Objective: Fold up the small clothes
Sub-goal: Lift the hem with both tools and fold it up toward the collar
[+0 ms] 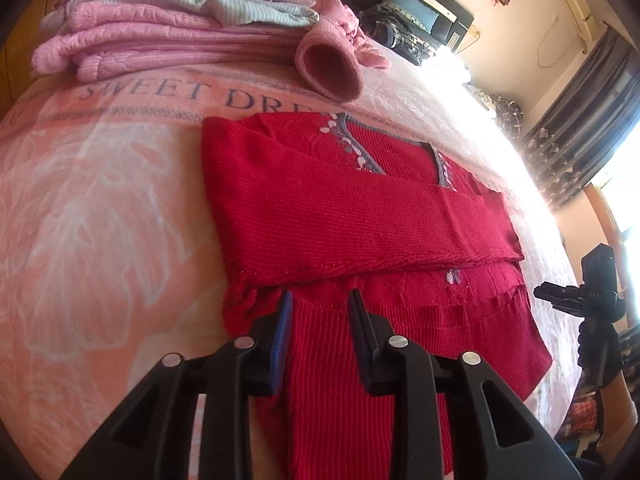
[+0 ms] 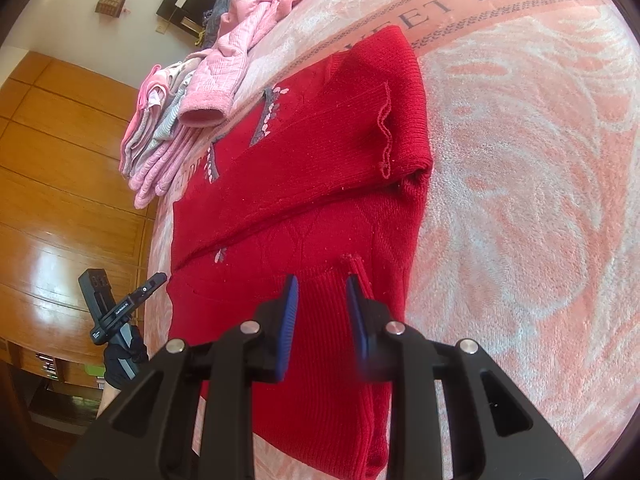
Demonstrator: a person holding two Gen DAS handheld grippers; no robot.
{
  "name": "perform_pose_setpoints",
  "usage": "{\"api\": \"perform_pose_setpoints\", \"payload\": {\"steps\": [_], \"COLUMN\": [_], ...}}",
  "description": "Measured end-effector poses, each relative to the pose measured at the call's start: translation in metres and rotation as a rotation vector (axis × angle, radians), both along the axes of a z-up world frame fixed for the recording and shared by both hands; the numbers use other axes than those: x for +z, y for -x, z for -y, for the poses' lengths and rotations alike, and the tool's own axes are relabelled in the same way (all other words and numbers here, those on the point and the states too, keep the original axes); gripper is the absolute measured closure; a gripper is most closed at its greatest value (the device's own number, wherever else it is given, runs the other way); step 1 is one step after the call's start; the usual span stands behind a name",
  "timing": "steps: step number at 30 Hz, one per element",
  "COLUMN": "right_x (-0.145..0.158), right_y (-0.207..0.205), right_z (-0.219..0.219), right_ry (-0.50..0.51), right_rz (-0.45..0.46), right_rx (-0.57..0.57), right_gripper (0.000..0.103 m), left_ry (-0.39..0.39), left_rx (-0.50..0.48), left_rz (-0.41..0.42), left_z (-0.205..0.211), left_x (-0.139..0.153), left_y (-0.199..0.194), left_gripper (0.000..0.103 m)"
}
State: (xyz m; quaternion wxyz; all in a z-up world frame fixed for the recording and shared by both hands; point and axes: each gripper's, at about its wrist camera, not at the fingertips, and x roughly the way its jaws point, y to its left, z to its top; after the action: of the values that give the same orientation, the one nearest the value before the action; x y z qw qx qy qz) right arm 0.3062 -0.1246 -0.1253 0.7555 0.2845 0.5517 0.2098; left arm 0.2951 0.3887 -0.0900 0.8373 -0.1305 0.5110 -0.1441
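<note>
A: Starting at the left of the left wrist view, what lies there?

B: A pink blanket [image 1: 100, 208] with a pale leaf pattern and the words "SWEET DRE" covers the bed. At its far left edge sits a stack of folded pink clothes [image 1: 172, 28], with a loose pink sleeve cuff [image 1: 332, 64] just beside it.

A: And the task's garment?

B: The red sweater [image 1: 360, 216] lies flat on the blanket at the middle, partly folded: both sleeves are laid across the chest, and grey trim with small pink flowers shows at the neckline. Its ribbed hem points toward the cameras.

A: The left claw?

B: The left claw [image 1: 320, 304] is spread, its blue pads apart over the ribbed hem, pinching nothing that I can see.

A: Further right?

B: The other black handheld tool shows at the right edge of that view.

A: The right wrist view, then?

B: A wooden wardrobe [image 2: 60, 160] at the left, the sweater in the middle, bare blanket to the right. The right claw [image 2: 322, 288] is also spread, hovering at the hem's ribbing near the sweater's right edge, gripping nothing.
</note>
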Motion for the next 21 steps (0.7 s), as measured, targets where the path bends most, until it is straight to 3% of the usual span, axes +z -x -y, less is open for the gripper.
{"api": "perform_pose_setpoints", "payload": {"steps": [5,10,11,15,18,21], "right_x": [-0.002,-0.001,-0.001,0.001,0.003,0.001], "right_y": [0.002,0.002,0.002,0.002,0.0,-0.003], "right_z": [-0.002,-0.008,-0.01,-0.016,-0.022,-0.027], "right_ry": [0.004,0.005,0.008,0.044,0.1,0.162], "right_rz": [-0.005,0.001,0.002,0.024,0.061,0.081], "right_rx": [0.011,0.027,0.029,0.055,0.085,0.121], "right_gripper": [0.078,0.078,0.078,0.073,0.065,0.065], "left_ry": [-0.061,-0.083,-0.099,-0.161,-0.141,-0.137], "left_rx": [-0.013,-0.057,-0.08,-0.137,-0.134,-0.134], "left_rz": [-0.054,-0.009,0.005,0.064,0.091,0.096], "left_z": [0.006,0.015,0.019,0.03,0.028,0.027], "left_x": [-0.022,-0.023,-0.022,-0.018,-0.014,-0.013], "left_y": [-0.002,0.003,0.006,0.014,0.017,0.017], "left_gripper": [0.071,0.071,0.081,0.099,0.099,0.099]}}
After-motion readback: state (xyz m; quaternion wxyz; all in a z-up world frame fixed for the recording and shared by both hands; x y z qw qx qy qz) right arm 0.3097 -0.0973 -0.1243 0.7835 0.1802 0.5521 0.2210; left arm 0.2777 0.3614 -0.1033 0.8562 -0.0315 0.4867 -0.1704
